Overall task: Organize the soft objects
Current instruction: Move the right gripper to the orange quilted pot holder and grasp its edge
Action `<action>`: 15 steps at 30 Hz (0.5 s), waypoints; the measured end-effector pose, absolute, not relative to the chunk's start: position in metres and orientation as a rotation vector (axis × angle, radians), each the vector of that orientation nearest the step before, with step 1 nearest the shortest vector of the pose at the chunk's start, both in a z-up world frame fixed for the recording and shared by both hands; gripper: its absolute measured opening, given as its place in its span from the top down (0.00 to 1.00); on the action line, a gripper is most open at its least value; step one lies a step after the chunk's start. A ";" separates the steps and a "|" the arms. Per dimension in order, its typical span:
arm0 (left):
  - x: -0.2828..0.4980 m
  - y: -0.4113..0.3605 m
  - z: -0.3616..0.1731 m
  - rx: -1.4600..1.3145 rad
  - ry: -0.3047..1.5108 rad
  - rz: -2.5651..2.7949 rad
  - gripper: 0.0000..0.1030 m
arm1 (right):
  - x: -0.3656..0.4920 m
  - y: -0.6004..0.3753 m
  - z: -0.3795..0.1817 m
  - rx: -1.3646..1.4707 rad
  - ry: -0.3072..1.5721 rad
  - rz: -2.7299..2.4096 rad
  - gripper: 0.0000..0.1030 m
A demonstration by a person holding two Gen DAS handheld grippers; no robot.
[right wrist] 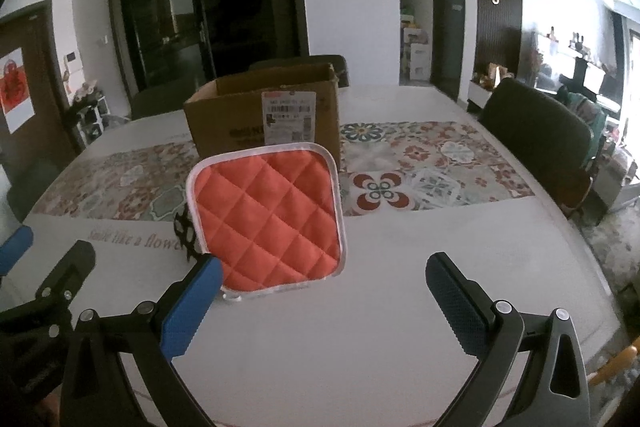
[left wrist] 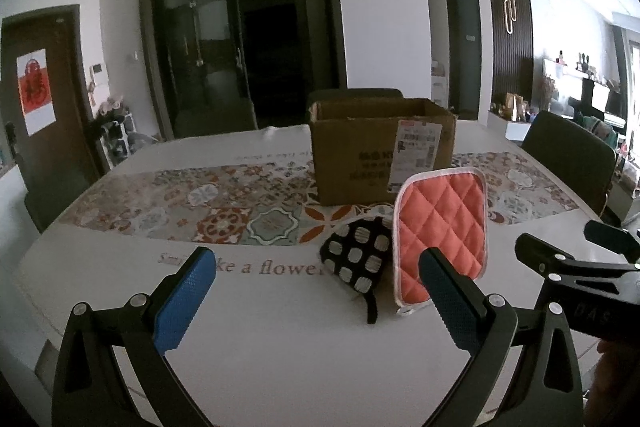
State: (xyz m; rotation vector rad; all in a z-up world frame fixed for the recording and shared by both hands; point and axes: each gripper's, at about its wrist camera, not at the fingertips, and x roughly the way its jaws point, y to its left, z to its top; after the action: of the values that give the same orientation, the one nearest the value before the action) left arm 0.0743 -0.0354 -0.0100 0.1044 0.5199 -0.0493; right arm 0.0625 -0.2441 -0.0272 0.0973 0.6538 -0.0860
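An orange quilted pot holder (left wrist: 442, 233) with white trim lies on the white table; it also shows in the right wrist view (right wrist: 270, 213). A black pot holder with pale squares (left wrist: 356, 255) lies to its left, partly under it, and only its edge (right wrist: 185, 231) shows in the right wrist view. An open cardboard box (left wrist: 380, 151) stands behind them, also in the right wrist view (right wrist: 264, 111). My left gripper (left wrist: 316, 267) is open and empty, just short of both pot holders. My right gripper (right wrist: 324, 275) is open and empty in front of the orange one.
A patterned runner (left wrist: 224, 203) crosses the table (right wrist: 360, 327) under the box. Dark chairs (right wrist: 536, 131) stand at the right side and behind the box. The right gripper's fingers (left wrist: 560, 259) show at the right edge of the left wrist view.
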 end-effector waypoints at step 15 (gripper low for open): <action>0.116 -0.015 -0.031 0.057 0.592 0.011 0.00 | 0.117 -0.229 -0.017 0.064 0.605 -0.043 0.00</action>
State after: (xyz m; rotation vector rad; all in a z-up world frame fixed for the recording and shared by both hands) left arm 0.1156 -0.0154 -0.0313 0.0572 0.5920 0.0109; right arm 0.1172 -0.2294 -0.0174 0.0641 0.6054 -0.0428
